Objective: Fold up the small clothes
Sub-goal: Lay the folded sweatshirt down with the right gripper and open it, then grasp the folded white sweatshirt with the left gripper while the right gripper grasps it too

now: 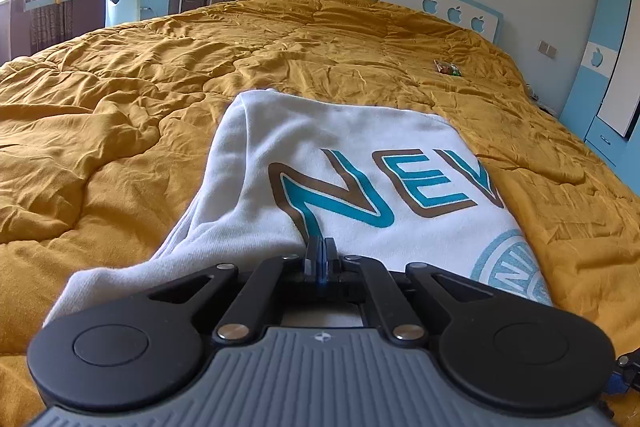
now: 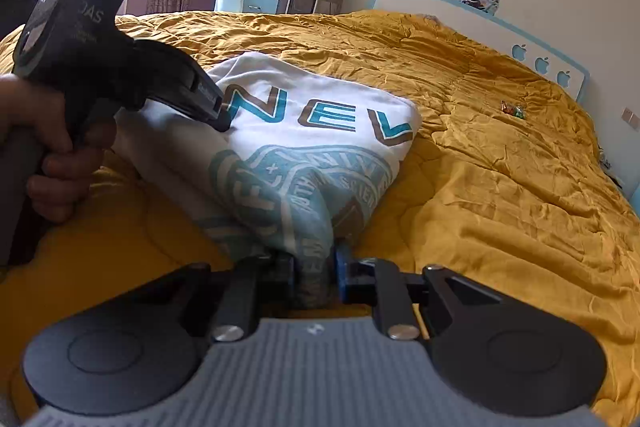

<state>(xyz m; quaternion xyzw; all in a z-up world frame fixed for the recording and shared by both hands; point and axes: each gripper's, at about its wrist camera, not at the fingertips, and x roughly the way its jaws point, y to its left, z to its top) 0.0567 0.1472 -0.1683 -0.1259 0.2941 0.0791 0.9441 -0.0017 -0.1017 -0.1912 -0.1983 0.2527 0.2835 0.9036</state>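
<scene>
Both tongs, left [image 1: 320,247] and right [image 2: 316,259], pinch the white shirt's [image 2: 320,107] near edge on the quilt [image 2: 500,187].

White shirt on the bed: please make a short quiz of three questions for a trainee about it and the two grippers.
1. True or false: the right gripper is shut on the white shirt.
2. What does the shirt lie on? A) yellow quilt B) desk C) floor
3. Fill in: the left gripper is closed at the shirt's near ____.

Key: 1 true; 2 A; 3 edge.
</scene>
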